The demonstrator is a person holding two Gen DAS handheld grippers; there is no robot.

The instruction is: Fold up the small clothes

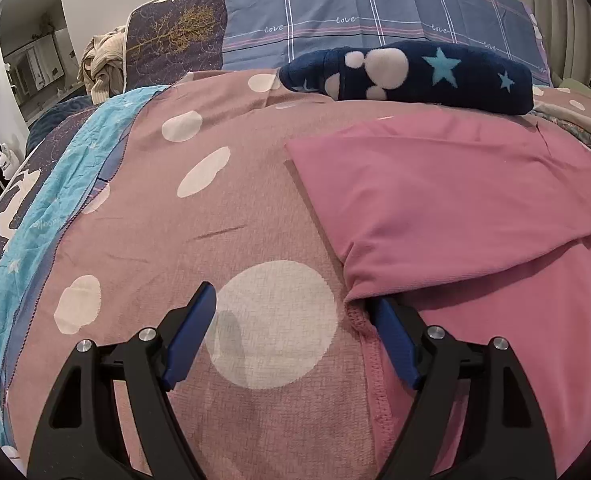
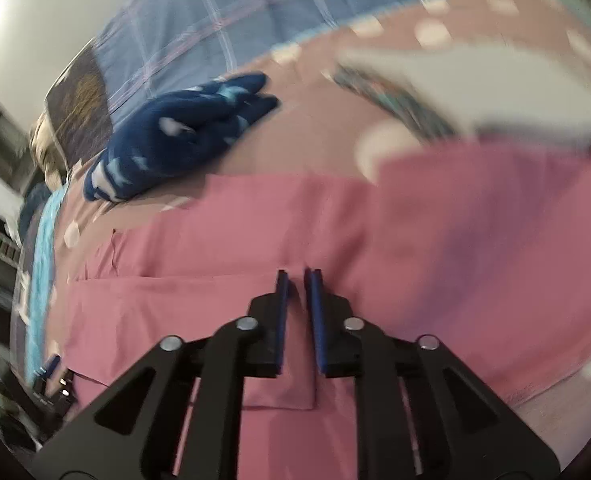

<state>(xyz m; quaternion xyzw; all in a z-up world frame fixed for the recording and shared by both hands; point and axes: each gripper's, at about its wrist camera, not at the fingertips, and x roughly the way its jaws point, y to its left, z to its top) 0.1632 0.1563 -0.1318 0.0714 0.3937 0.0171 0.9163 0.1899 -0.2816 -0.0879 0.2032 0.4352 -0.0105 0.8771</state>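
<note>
A pink garment (image 1: 455, 200) lies on the dotted bedspread (image 1: 215, 208), its upper part folded over the lower part. My left gripper (image 1: 295, 312) is open at the garment's left hem; its right finger (image 1: 391, 328) sits under the folded edge, its left finger over the bedspread. In the blurred right wrist view my right gripper (image 2: 297, 280) hovers over the pink garment (image 2: 435, 232) with its jaws nearly closed and a thin gap between them; nothing shows held.
A navy fleece item with stars (image 1: 415, 72) lies behind the garment, also in the right wrist view (image 2: 167, 136). Other clothes are piled at the right (image 2: 475, 80). A checked blue pillow (image 1: 375, 8) and a turquoise cloth (image 1: 55, 208) edge the bed.
</note>
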